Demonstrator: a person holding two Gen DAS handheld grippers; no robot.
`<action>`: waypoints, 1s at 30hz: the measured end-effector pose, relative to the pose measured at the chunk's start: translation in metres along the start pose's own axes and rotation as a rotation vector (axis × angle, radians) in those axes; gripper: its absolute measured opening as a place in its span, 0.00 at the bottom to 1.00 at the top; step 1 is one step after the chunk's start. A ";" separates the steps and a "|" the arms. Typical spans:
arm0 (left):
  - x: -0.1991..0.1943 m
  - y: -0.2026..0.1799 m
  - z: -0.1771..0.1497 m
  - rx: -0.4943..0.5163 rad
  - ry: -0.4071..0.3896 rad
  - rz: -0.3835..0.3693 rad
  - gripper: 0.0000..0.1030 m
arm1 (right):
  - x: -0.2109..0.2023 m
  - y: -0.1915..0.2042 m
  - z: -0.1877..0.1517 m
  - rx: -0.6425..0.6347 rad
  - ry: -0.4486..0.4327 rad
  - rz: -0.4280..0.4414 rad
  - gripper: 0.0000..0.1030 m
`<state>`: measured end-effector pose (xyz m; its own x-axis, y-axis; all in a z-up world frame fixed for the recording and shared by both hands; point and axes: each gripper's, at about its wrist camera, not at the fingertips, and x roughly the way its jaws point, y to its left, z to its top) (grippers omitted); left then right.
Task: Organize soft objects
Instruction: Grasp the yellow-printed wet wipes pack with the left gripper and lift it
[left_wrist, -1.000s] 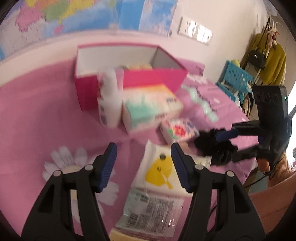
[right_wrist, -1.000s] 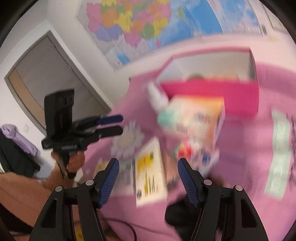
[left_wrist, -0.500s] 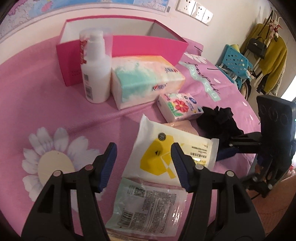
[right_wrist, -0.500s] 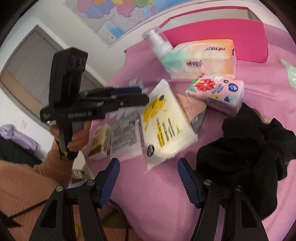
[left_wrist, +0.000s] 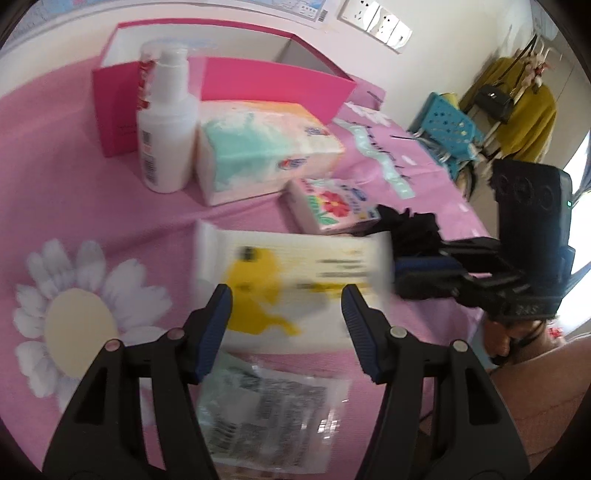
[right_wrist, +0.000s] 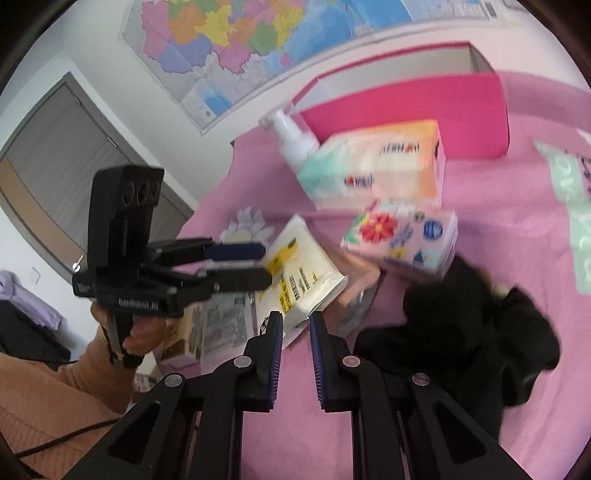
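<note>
A white and yellow wipes pack (left_wrist: 291, 273) lies on the pink cloth, and also shows in the right wrist view (right_wrist: 303, 269). My left gripper (left_wrist: 286, 314) is open, its jaws hovering over the pack's near edge. My right gripper (right_wrist: 296, 336) has narrowed onto the pack's corner, jaws almost shut; it also shows in the left wrist view (left_wrist: 424, 273). A black cloth (right_wrist: 469, 314) lies to the right. A floral tissue pack (right_wrist: 402, 240) and a larger tissue pack (right_wrist: 376, 162) lie behind.
An open pink box (left_wrist: 258, 77) stands at the back with a white pump bottle (left_wrist: 166, 136) in front of it. A clear printed packet (left_wrist: 266, 417) lies near me. A blue crate (left_wrist: 447, 125) and hanging coats are beyond the bed edge.
My right gripper has narrowed from wide open and moved left to the wipes pack's corner. My left gripper has moved forward over the pack, staying open.
</note>
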<state>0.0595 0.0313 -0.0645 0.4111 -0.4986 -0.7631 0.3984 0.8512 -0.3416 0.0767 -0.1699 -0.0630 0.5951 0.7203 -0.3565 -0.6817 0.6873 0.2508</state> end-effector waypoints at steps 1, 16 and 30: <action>0.001 -0.002 0.001 0.008 -0.002 0.013 0.60 | 0.000 0.000 0.003 -0.005 -0.006 0.001 0.11; -0.023 0.029 0.009 -0.035 -0.050 0.113 0.61 | 0.012 0.009 -0.002 0.002 0.076 0.052 0.33; 0.002 0.033 0.005 -0.049 0.049 0.020 0.61 | 0.028 0.009 -0.001 0.018 0.049 0.029 0.26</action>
<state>0.0778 0.0574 -0.0746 0.3776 -0.4741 -0.7954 0.3492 0.8685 -0.3519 0.0868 -0.1442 -0.0718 0.5533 0.7348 -0.3922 -0.6902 0.6681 0.2779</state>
